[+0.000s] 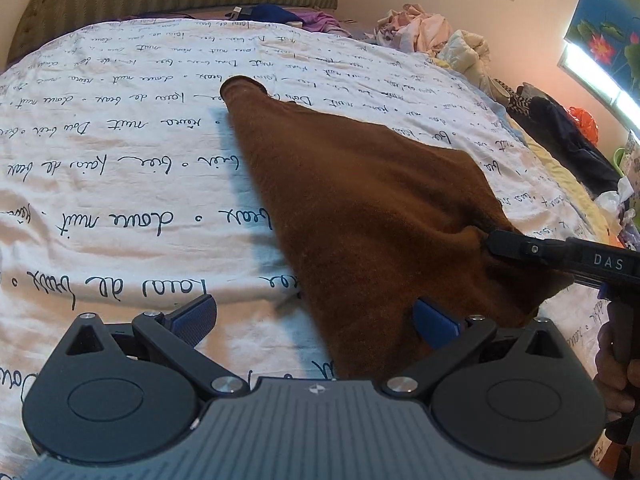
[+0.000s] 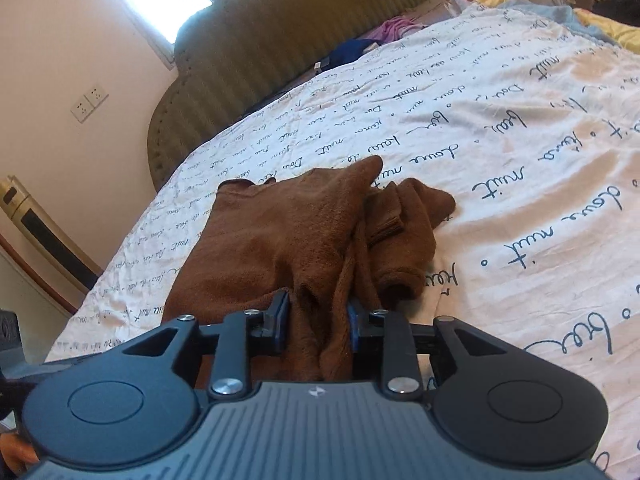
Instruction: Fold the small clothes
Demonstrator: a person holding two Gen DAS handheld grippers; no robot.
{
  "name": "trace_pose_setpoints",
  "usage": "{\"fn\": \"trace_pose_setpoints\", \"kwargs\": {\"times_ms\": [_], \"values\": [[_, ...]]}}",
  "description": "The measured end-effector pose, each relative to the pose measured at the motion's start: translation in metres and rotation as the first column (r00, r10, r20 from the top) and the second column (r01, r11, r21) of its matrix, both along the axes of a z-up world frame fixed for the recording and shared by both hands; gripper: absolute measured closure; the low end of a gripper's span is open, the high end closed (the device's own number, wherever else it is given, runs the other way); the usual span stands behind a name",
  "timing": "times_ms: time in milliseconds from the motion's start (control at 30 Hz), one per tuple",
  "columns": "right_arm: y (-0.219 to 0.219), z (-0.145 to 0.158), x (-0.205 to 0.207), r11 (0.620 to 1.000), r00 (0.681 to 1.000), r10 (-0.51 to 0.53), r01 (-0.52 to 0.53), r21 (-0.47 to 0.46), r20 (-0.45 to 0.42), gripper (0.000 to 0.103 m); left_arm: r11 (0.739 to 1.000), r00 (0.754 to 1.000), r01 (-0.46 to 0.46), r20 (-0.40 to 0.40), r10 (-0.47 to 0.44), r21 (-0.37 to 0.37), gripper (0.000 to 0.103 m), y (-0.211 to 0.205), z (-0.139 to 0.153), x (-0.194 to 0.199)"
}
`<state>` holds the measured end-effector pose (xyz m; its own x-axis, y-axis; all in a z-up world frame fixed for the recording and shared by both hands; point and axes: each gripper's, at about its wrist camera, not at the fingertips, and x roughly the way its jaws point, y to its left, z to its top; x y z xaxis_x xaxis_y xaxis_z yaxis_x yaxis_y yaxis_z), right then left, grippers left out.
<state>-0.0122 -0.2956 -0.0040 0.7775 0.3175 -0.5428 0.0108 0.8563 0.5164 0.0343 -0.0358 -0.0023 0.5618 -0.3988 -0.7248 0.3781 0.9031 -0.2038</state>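
Bare sheet (image 1: 120, 160) left of the brown garment (image 1: 360, 200); clothes pile (image 1: 432, 36) crowds the far corner.

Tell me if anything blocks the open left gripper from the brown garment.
Nothing visible does. The left gripper is open, with the brown garment already lying partly between its fingers on the bedsheet. The right gripper clamps the garment's near edge.

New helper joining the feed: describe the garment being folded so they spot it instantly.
On the white bedsheet printed with black cursive writing lies one brown fleece garment, pinched by the right gripper. Unlike the pastel clothes pile beside the bed, it is solid rust-brown.
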Motion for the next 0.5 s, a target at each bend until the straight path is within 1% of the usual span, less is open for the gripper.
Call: {"fn": "trace_pose_setpoints", "kwargs": {"times_ms": [67, 100, 133, 233, 267, 400, 467, 500], "values": [[0.004, 0.003, -0.002, 0.999, 1.0, 0.007, -0.006, -0.032, 0.015, 0.074, 1.0, 1.0, 0.004, -0.001, -0.004, 0.003, 0.0, -0.002, 0.0, -0.001], [0.003, 0.002, -0.002, 1.0, 1.0, 0.009, -0.009, -0.03, 0.009, 0.077, 1.0, 1.0, 0.006, -0.002, -0.006, 0.006, 0.0, -0.003, 0.0, -0.002], [0.003, 0.001, -0.002, 1.0, 1.0, 0.006, -0.006, -0.025, 0.007, 0.082, 1.0, 1.0, 0.01, -0.001, -0.01, 0.01, 0.0, -0.003, 0.001, -0.002], [0.001, 0.0, -0.005, 1.0, 1.0, 0.005, -0.005, -0.02, 0.004, 0.082, 1.0, 1.0, 0.014, 0.007, -0.014, 0.018, 0.0, -0.005, 0.001, -0.003], [0.0, 0.0, -0.004, 1.0, 1.0, 0.007, -0.007, -0.025, -0.001, 0.08, 1.0, 1.0, 0.013, 0.007, -0.013, 0.019, 0.0, -0.004, 0.001, -0.002], [-0.008, 0.003, -0.005, 0.999, 0.999, 0.039, -0.039, 0.018, -0.001, 0.075, 1.0, 1.0, 0.007, 0.0, -0.007, 0.012, 0.0, -0.003, 0.003, 0.0], [-0.01, 0.011, -0.009, 0.999, 0.999, 0.047, -0.046, -0.016, 0.021, 0.062, 1.0, 1.0, 0.004, -0.004, -0.004, 0.002, 0.0, -0.001, 0.003, 0.002], [-0.01, 0.015, -0.011, 0.998, 0.999, 0.042, -0.041, -0.044, 0.031, 0.033, 1.0, 1.0, 0.003, -0.012, -0.004, -0.009, 0.0, 0.0, 0.003, 0.004]]}}
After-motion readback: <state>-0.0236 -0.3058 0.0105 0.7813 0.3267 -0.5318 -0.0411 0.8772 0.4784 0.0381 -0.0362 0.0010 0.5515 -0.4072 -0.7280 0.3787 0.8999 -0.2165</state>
